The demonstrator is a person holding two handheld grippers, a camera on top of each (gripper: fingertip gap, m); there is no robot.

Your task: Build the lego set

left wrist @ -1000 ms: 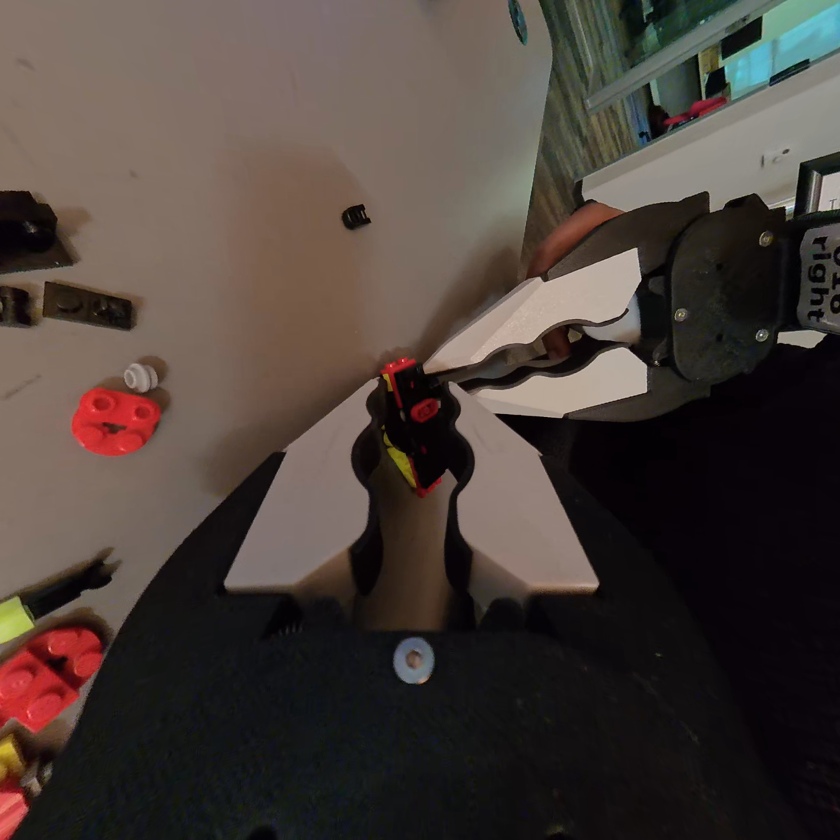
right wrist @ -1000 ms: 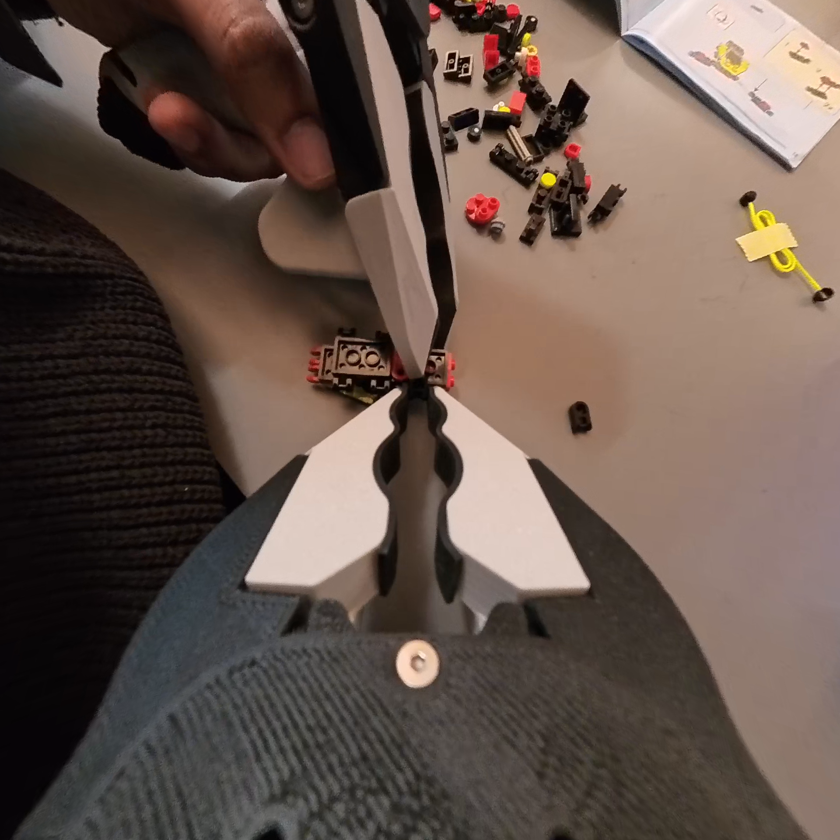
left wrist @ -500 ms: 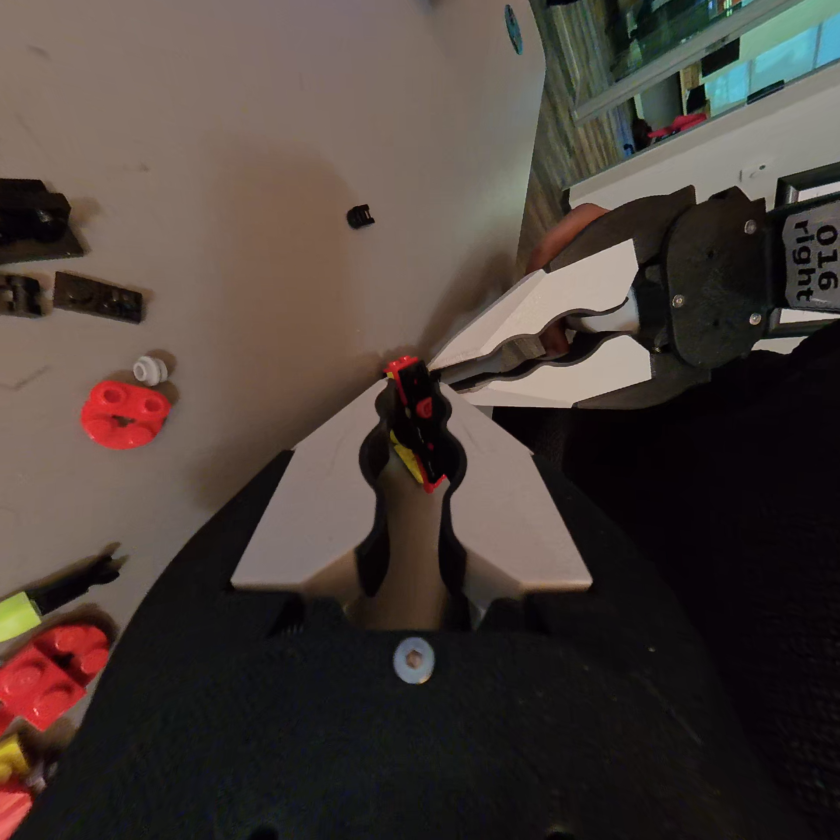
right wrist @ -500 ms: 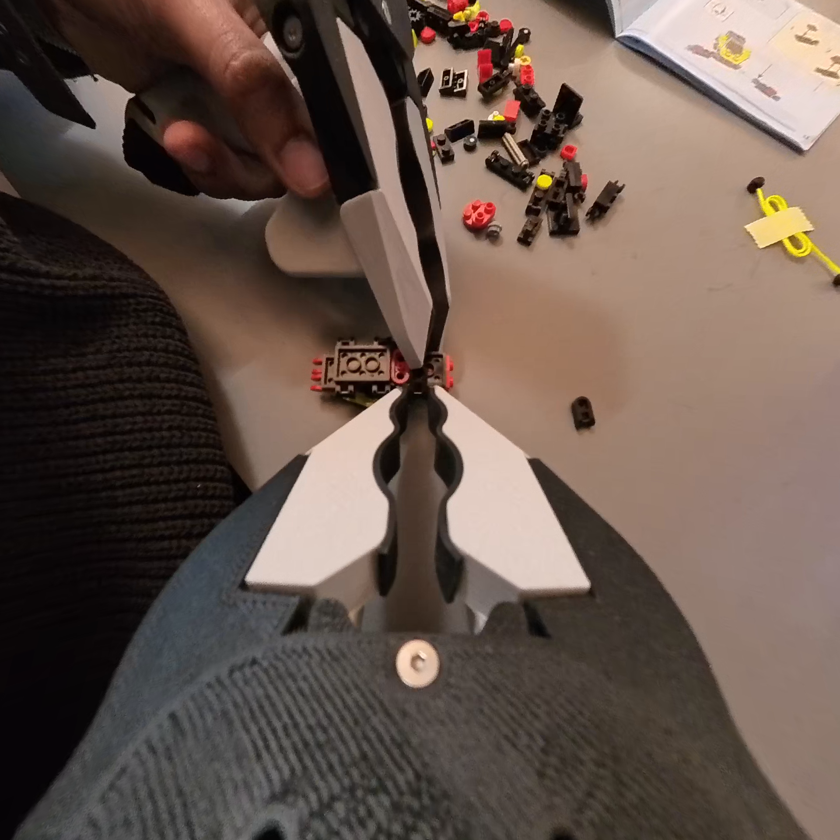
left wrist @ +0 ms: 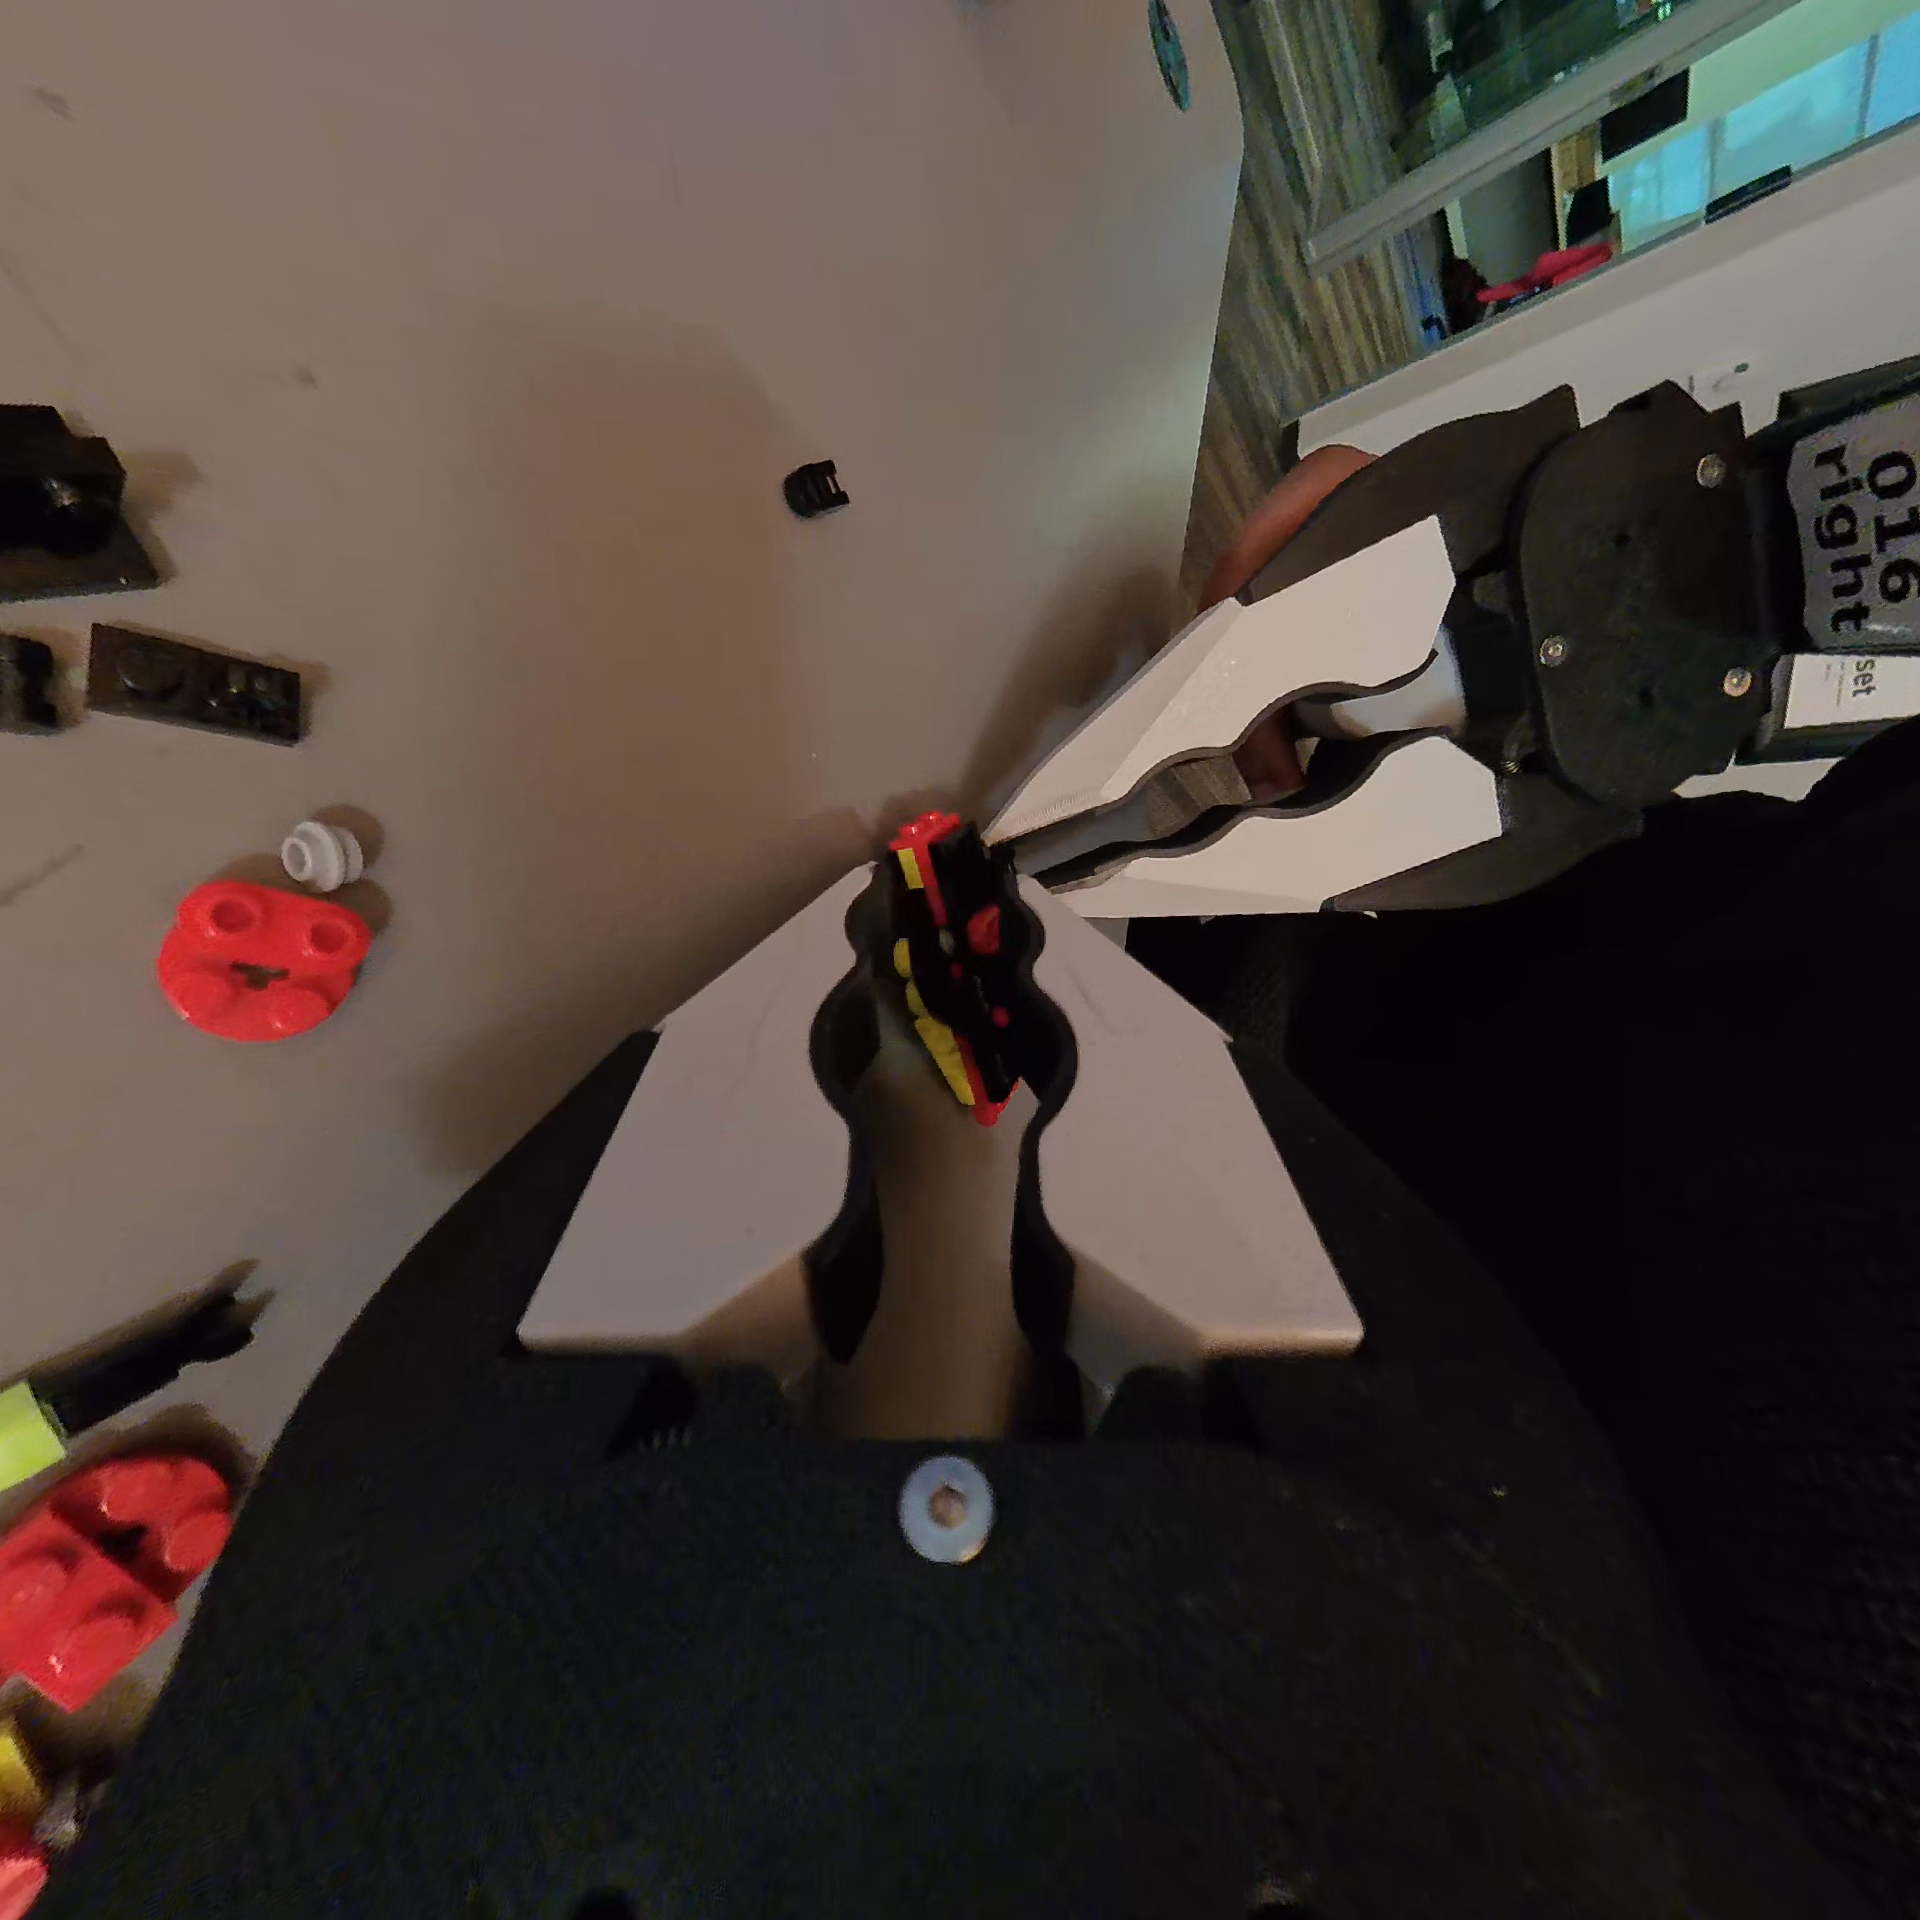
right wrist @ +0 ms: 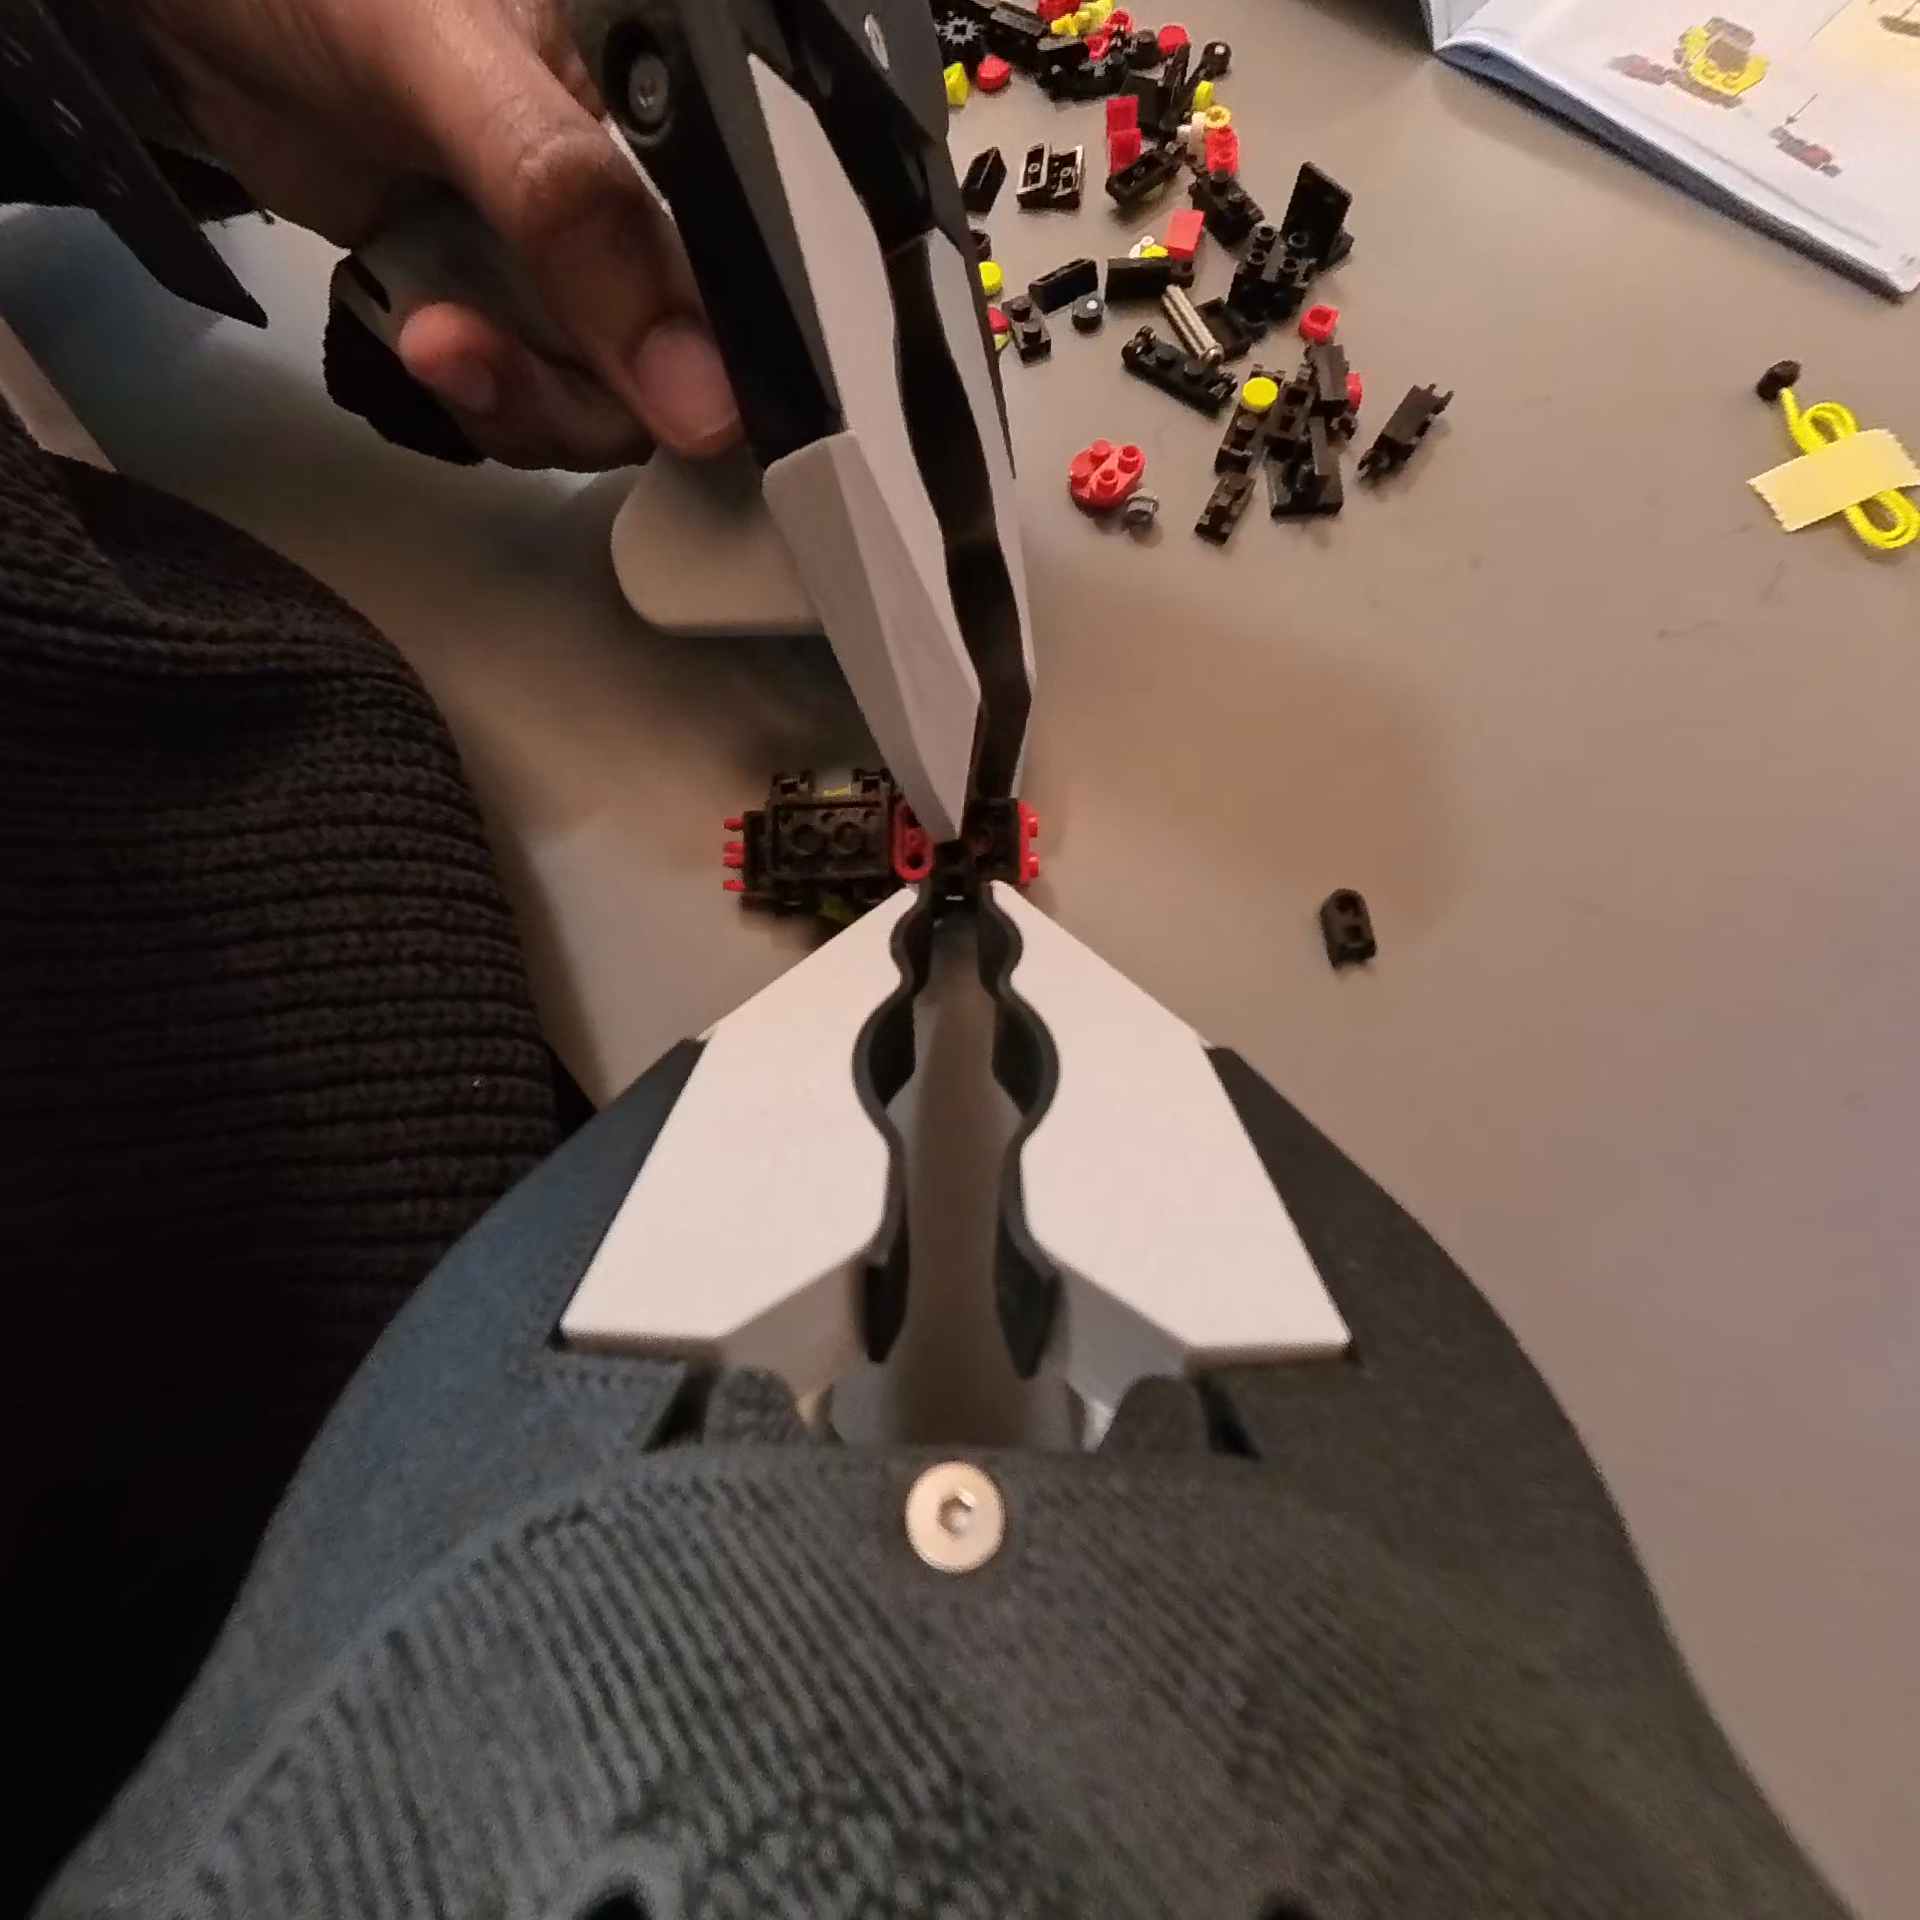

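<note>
Brick assembly (left wrist: 951, 977) (black, red, yellow): light, rigid, likely fragile at joints; clamped edgewise in left jaws, right jaws pinching small black piece (right wrist: 951, 868) at its edge; best held by flat faces.

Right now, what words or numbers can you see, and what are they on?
I can't copy writing out, only say where it is.
Grey label on the right gripper's body: large dark characters, readable.
White sticker just below that label: small print, partly cut off.
Open booklet on the table: print too small and blurred to read.
Loose bricks: no writing visible.
</note>
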